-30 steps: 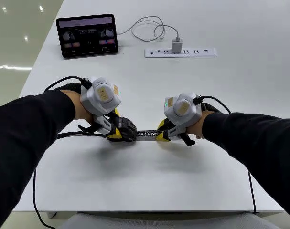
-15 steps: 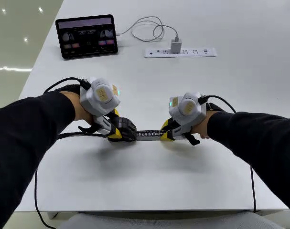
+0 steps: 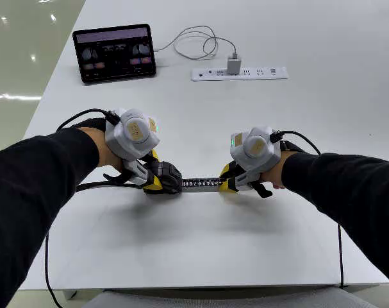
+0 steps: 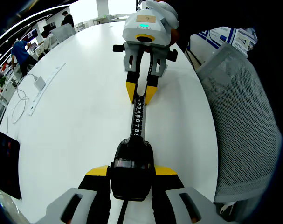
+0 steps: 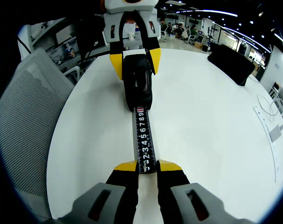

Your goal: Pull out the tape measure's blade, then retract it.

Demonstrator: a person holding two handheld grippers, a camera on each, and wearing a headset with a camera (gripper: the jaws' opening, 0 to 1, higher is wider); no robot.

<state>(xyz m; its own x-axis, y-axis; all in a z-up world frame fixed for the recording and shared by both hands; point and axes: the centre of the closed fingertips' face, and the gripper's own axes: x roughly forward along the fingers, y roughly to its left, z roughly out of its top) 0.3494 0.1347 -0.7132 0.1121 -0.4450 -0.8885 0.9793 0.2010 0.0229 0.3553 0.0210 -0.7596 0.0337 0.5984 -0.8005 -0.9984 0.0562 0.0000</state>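
Head view: The tape measure (image 3: 167, 178) sits on the white bench (image 3: 200, 250), left of centre and near the front edge. Its black case is clenched between the yellow-tipped fingers of the left gripper (image 3: 157, 183). The blade (image 3: 202, 183) leaves the case toward the person's right. Its long axis runs left to right, roughly parallel to the front edge of the bench. The right gripper (image 3: 226, 186) grasps the blade's free end. Against the picture from 1.0 s ago, more blade is exposed. The right gripper stands farther to the right of the case, while the case and the left gripper hold their place. A tablet (image 3: 114, 52) and a power strip (image 3: 240, 73) lie at the far side, well apart from the work.

Left gripper view: This gripper's own fingers (image 4: 97, 171) press on both flanks of the case, closed on it. The case's mouth points away from the camera. The blade runs straight up the view from that mouth, numerals printed along it, to the right gripper facing this one. That gripper's yellow tips meet on the blade's end. A mesh chair (image 4: 244, 116) stands beside the bench at the right of the view.

Right gripper view: This gripper's own fingers (image 5: 126, 166) are pinched shut on the tip of the blade. The numerals rise from the tip toward the case. The blade lies straight, with its long axis in line with the fingers. At its far end the case faces the camera with its mouth, a finger of the left gripper on each side of it.
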